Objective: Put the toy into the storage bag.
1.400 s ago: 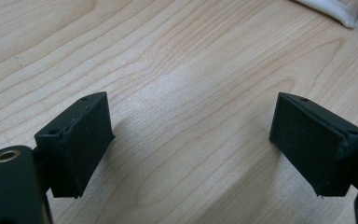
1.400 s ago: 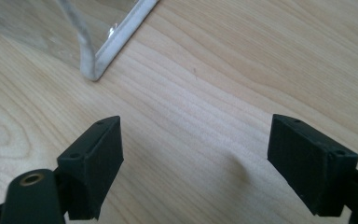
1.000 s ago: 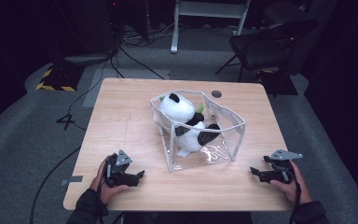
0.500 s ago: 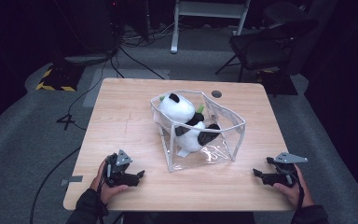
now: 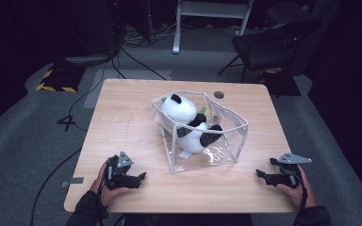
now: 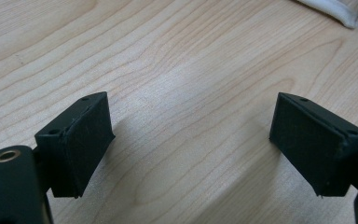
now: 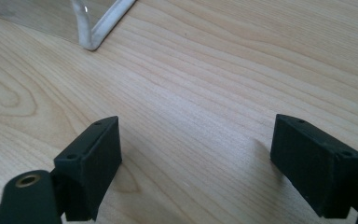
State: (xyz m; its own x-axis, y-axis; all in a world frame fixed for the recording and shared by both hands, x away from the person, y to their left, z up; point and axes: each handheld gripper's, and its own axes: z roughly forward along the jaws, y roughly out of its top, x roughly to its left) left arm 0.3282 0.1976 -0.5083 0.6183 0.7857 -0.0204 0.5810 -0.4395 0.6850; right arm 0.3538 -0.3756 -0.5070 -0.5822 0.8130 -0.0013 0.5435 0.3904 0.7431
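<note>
At the lower left of the high view we hold our left claw point(image 5: 139, 177) spread and empty on the worktop point(image 5: 122, 122); lower right, our right claw point(image 5: 262, 175) likewise. Mid-frame stands the clear bag point(image 5: 231, 141) holding the panda plush point(image 5: 181, 110).

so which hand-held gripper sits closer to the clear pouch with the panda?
The left hand-held gripper. It rests near the front left corner of the clear pouch, while the right hand-held gripper sits further off, by the table's right edge.
</note>
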